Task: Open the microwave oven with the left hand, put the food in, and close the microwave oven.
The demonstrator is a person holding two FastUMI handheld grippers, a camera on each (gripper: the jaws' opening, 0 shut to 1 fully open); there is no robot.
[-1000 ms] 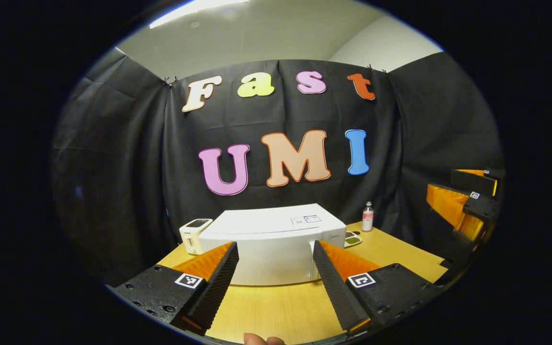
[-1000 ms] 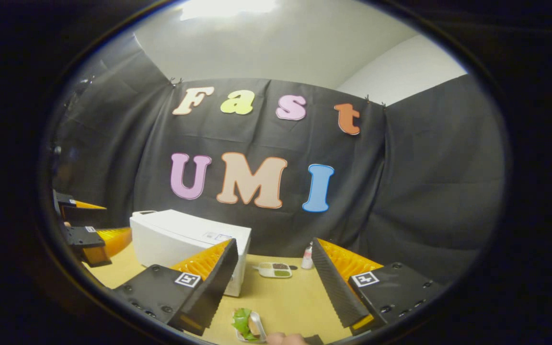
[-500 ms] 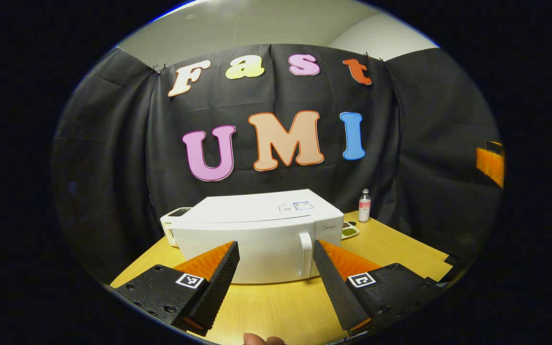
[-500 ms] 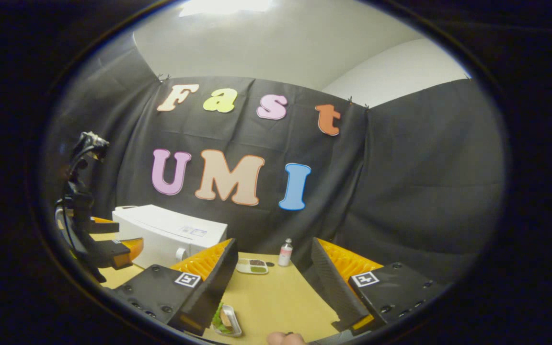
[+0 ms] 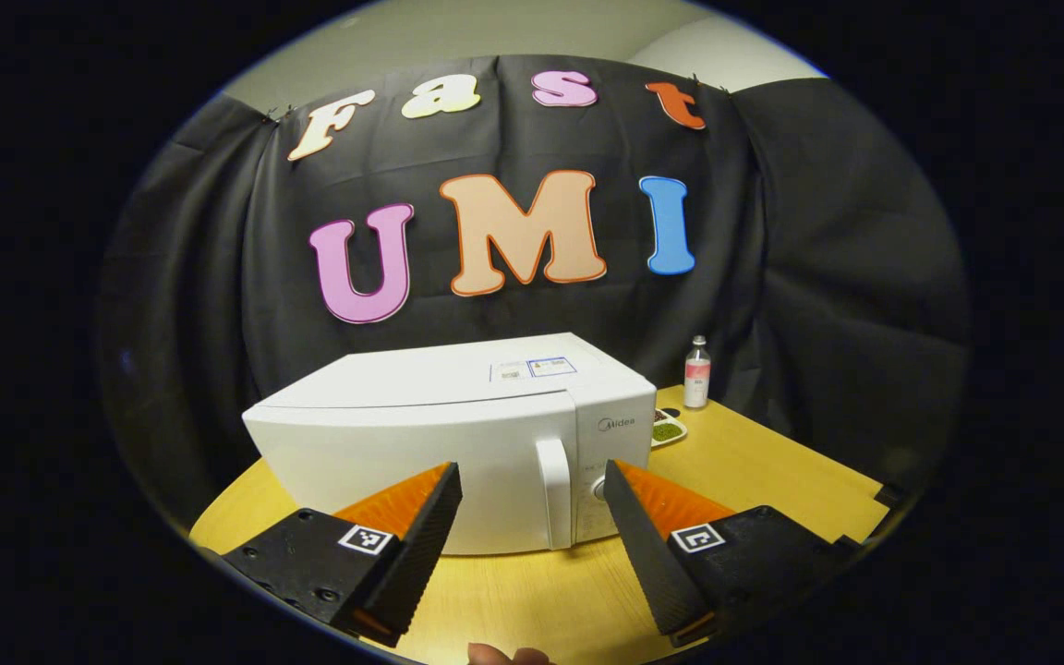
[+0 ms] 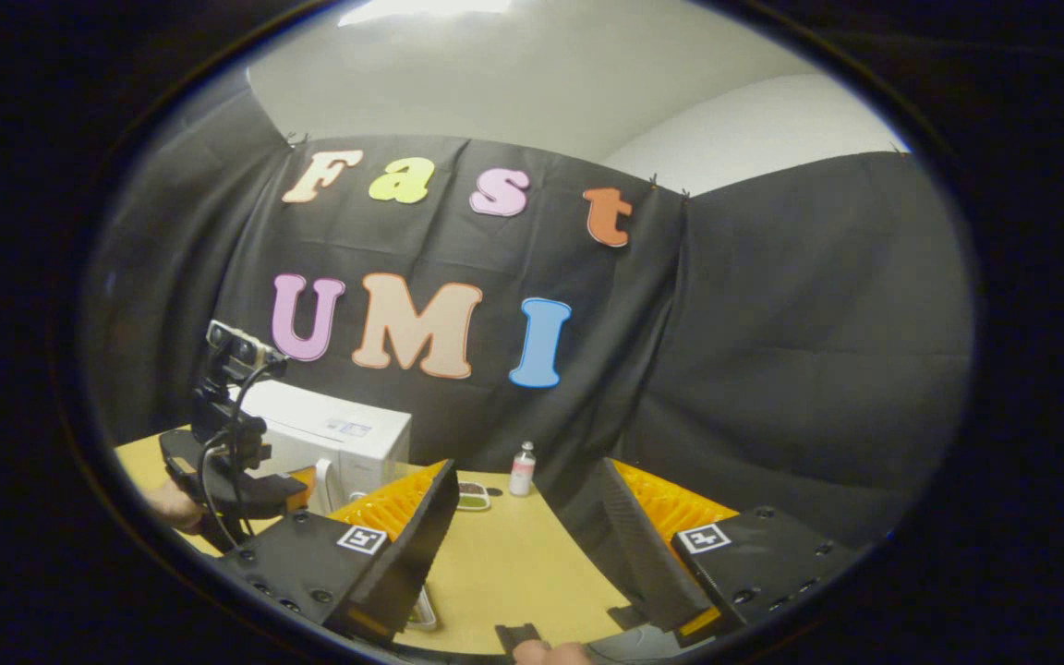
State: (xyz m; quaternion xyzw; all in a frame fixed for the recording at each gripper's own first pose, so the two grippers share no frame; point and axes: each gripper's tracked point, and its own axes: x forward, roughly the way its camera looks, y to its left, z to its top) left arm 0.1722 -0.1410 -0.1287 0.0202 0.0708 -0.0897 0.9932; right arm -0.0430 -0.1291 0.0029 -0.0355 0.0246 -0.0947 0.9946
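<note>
Left tool (image 5: 532, 540) spread wide, empty, facing the closed white box-shaped microwave oven (image 5: 458, 434) on the wooden table (image 5: 754, 462); vertical white door handle (image 5: 554, 494) between its fingers, untouched. Right tool (image 6: 527, 545) likewise spread. Risk: off-centre approach could glance off the handle.

Dim booth; a ceiling light (image 6: 421, 7) glares at top centre, fisheye bending edges, picture sharp throughout.
</note>
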